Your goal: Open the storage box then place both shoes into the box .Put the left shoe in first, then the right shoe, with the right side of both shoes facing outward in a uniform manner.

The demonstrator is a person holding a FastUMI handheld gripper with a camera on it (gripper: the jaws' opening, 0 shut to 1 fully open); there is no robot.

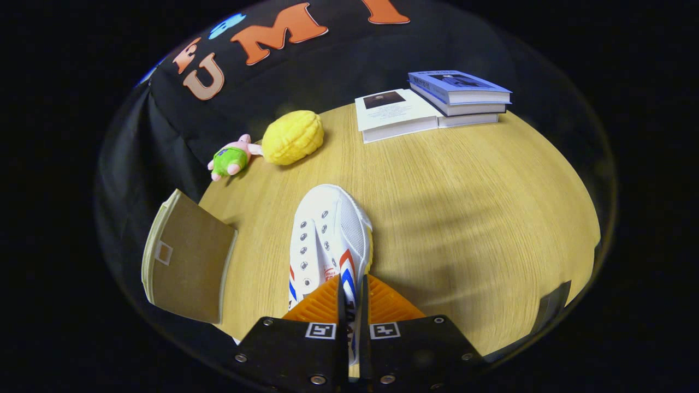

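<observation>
Tool (352,297) clamped nearly all the way closed, both fingers pinching the heel-side edge of a white shoe (327,234), just a thin slice of the upper showing between them. Shoe pointing toe-first straight out toward 12 o'clock from the fingers, tilted a bit so the lace eyelets and the red and blue stripes on its side face up. Yellowish sole edge peeking out along the shoe's 3 o'clock side. Can't tell whether hanging just above the round wooden bench (464,218) or resting on it, though a soft shadow on the wood off toward 3 o'clock.

Storage box (185,262) sitting at about 9 o'clock from the shoe, near the bench's edge, brown cardboard-looking flap with a pale rim and a small light square patch on it. Apart from the shoe, not touching. Hard to say from this angle how far open.

Beyond the shoe toward 11 o'clock, a bumpy yellow plush (292,136), and just beside it a small pink and green plush toy (232,158). Out at 1 o'clock at the far edge, a white book (393,114) lying flat right against a stack of blue books (458,93).
</observation>
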